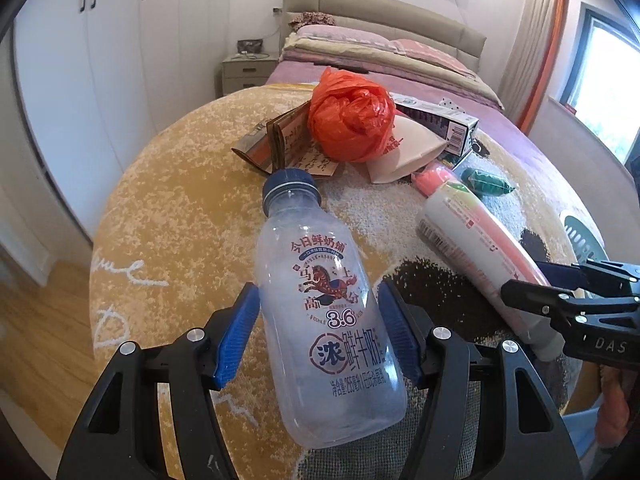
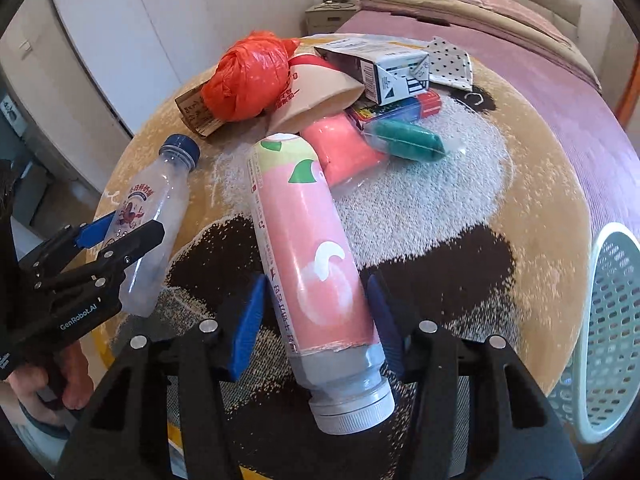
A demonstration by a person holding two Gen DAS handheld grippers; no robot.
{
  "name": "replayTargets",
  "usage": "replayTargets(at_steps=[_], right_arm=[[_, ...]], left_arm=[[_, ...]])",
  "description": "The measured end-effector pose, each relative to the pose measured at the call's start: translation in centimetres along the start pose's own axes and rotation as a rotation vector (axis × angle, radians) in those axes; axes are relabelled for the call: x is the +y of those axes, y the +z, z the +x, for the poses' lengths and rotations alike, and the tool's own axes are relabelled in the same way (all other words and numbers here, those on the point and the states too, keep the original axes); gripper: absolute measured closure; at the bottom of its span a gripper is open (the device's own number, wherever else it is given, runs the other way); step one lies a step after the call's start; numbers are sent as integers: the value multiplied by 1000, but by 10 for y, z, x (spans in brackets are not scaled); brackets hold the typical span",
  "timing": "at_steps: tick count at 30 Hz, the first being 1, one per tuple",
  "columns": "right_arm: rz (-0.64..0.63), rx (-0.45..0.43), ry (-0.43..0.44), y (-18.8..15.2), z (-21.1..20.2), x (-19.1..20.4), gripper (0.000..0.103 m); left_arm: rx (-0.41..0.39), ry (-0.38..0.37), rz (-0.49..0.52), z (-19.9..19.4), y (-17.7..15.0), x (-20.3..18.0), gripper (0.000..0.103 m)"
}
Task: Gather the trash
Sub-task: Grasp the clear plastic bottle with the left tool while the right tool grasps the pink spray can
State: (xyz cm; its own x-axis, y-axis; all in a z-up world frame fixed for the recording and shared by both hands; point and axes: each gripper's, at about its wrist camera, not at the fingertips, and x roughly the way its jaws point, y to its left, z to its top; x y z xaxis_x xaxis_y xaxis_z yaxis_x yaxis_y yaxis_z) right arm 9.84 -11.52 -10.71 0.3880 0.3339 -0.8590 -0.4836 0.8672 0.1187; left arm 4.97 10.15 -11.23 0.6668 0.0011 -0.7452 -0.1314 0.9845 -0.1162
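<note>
A clear empty milk bottle [image 1: 320, 280] with a blue cap sits between the blue pads of my left gripper [image 1: 318, 332], which is shut on its body; it also shows in the right wrist view as the clear bottle [image 2: 160, 192] in the left gripper [image 2: 136, 224]. A pink and white drink bottle [image 2: 304, 220] with a white cap lies tilted on the round rug [image 2: 440, 208]. My right gripper [image 2: 316, 320] straddles its lower body with both pads against its sides. The left wrist view shows the pink bottle [image 1: 472, 232] in the right gripper [image 1: 524, 280].
More trash is piled on the rug beyond: a crumpled orange plastic bag [image 2: 248, 76], a paper cone [image 2: 320, 92], a milk carton [image 2: 380, 72], a green packet [image 2: 408, 142]. A pale green mesh basket [image 2: 612, 320] stands at the right. A bed [image 1: 380, 60] and wardrobes [image 1: 100, 60] lie behind.
</note>
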Motion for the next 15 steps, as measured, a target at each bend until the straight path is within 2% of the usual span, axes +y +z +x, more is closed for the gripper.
replayTargets(at_steps=[4,6,10,15], right_arm=[[-15,-23,-31,-4,4,5,53],[-21,-20,-40,-12,6,11,48],[-5,-21,-45,-25,11,11,48],[30,-37,-13,-30,11,8,48]], left_arm=[[-13,3,2,-3,-4,0,43],[-16,3,4,-4,-5,0,43],[-20,3,8,-5,-7,-1,43],[-21,5,11,-5,-7,-1,43]])
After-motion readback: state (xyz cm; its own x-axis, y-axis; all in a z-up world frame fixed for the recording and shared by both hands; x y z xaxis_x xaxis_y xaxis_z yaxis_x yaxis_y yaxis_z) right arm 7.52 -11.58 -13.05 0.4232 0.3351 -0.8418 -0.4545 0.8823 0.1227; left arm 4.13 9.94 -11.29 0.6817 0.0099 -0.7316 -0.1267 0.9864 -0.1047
